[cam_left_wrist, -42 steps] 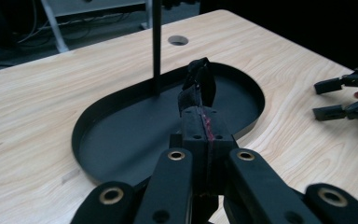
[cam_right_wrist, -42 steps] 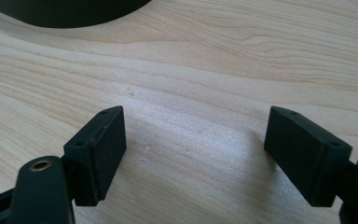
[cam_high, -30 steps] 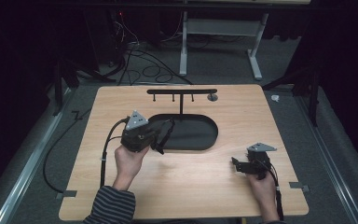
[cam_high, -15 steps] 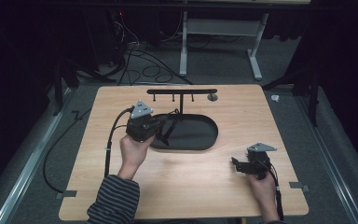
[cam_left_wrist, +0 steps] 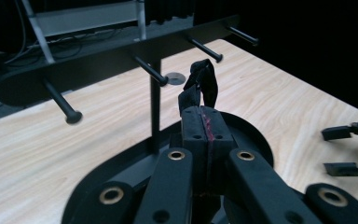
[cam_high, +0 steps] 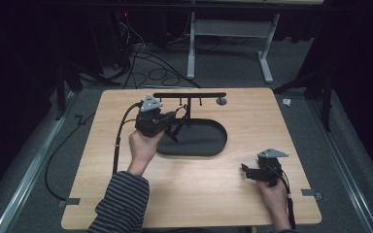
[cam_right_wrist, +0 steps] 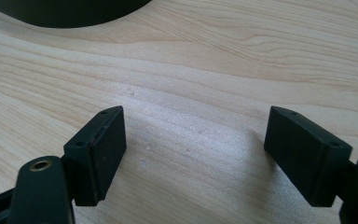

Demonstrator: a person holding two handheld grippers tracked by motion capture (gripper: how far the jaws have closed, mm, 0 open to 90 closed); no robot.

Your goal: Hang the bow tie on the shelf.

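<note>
A black peg rack [cam_high: 189,95] stands on an oval black base [cam_high: 201,141] at the middle of the wooden table. My left gripper [cam_high: 174,118] hovers over the base's left end, just in front of the crossbar, shut on a thin black strap [cam_high: 177,130] that dangles below it. In the left gripper view the shut jaws [cam_left_wrist: 205,114] pinch the strap, whose looped end [cam_left_wrist: 201,81] sticks up just below the pegs [cam_left_wrist: 151,74]. My right gripper [cam_high: 245,170] rests open at the table's front right; nothing lies between its pads [cam_right_wrist: 98,154].
A small grey grommet [cam_high: 221,101] sits in the tabletop behind the rack. The table [cam_high: 126,194] ends close behind the crossbar. Cables trail from each gripper toward the front edge. A white frame and loose cables lie on the floor beyond.
My left gripper has travelled right and away from the person, rising a little, with the strap still in it, and now sits close to the rack's pegs. The right gripper has stayed put.
</note>
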